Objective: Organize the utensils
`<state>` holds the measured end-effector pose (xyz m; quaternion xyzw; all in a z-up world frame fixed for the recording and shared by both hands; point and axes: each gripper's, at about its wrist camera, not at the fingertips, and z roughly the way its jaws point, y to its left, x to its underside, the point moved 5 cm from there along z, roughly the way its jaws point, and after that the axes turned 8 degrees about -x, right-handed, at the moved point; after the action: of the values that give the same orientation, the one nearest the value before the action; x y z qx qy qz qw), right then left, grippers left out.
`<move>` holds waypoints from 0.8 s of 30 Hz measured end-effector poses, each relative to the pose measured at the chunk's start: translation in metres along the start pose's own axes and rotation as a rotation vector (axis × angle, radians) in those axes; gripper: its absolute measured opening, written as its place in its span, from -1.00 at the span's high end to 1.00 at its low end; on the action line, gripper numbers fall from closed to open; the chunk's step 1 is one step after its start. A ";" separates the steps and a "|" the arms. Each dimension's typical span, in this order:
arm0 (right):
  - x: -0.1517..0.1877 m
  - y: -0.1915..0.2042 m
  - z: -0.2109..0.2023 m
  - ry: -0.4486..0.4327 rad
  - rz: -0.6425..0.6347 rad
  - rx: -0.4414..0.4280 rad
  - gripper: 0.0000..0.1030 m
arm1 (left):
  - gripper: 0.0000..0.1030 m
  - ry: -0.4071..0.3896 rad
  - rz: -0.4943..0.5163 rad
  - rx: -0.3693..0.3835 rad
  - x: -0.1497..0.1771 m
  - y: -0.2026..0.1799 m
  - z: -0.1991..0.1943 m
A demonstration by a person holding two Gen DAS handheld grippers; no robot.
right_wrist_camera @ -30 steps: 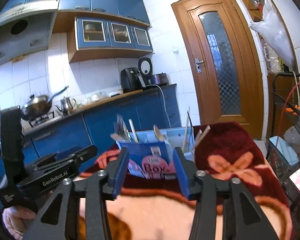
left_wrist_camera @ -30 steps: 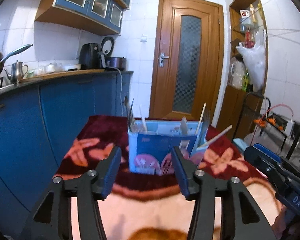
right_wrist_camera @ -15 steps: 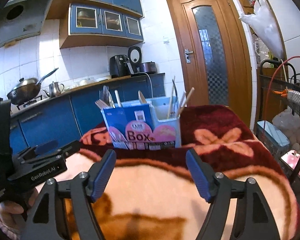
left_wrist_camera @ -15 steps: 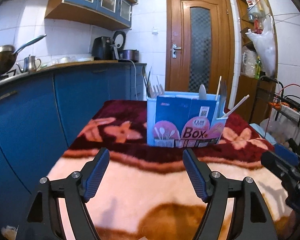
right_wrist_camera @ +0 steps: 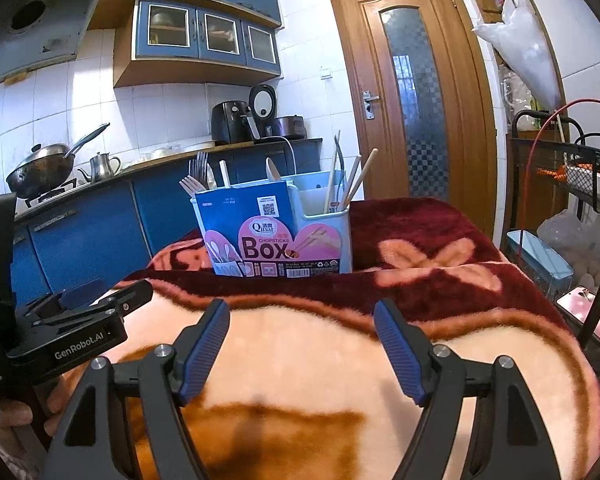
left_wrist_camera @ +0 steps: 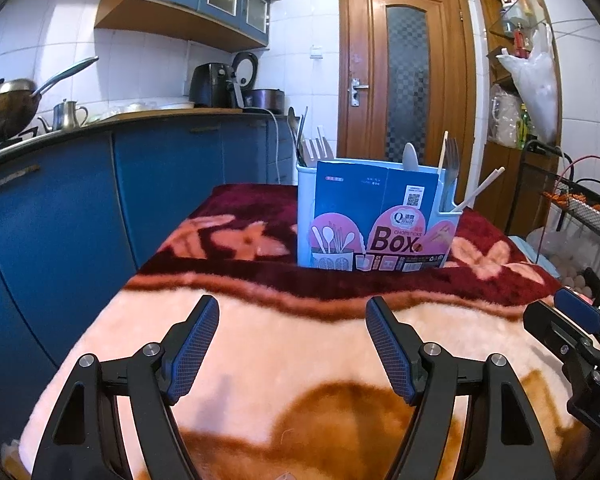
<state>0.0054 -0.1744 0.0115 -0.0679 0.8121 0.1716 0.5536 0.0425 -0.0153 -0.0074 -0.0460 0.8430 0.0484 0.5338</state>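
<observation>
Since a second ago I have drawn both tongs back from the utensil box (left_wrist_camera: 376, 216), and their jaws have spread wide. The left tongs (left_wrist_camera: 292, 344) now hang open and empty over the pale part of the blanket (left_wrist_camera: 260, 360) covering the table. The right tongs (right_wrist_camera: 302, 350) are likewise open, holding nothing. The box stands upright at 12 o'clock, well apart from both. Forks (right_wrist_camera: 194, 186), a spoon (left_wrist_camera: 409, 156) and chopsticks (right_wrist_camera: 358, 178) stand in its compartments. The wooden door (left_wrist_camera: 406, 68) is behind it.
</observation>
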 end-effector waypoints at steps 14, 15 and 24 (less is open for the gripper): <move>0.000 0.000 0.001 0.005 0.010 0.008 -0.50 | -0.49 -0.004 -0.008 -0.004 0.001 0.001 0.000; 0.001 0.001 0.001 0.006 0.010 0.008 -0.50 | -0.49 -0.003 -0.008 -0.005 0.001 0.001 0.000; 0.001 0.001 0.001 0.006 0.011 0.009 -0.50 | -0.49 0.001 -0.010 0.000 0.000 0.001 0.000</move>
<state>0.0059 -0.1735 0.0106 -0.0615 0.8147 0.1709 0.5507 0.0424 -0.0143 -0.0077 -0.0505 0.8431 0.0458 0.5335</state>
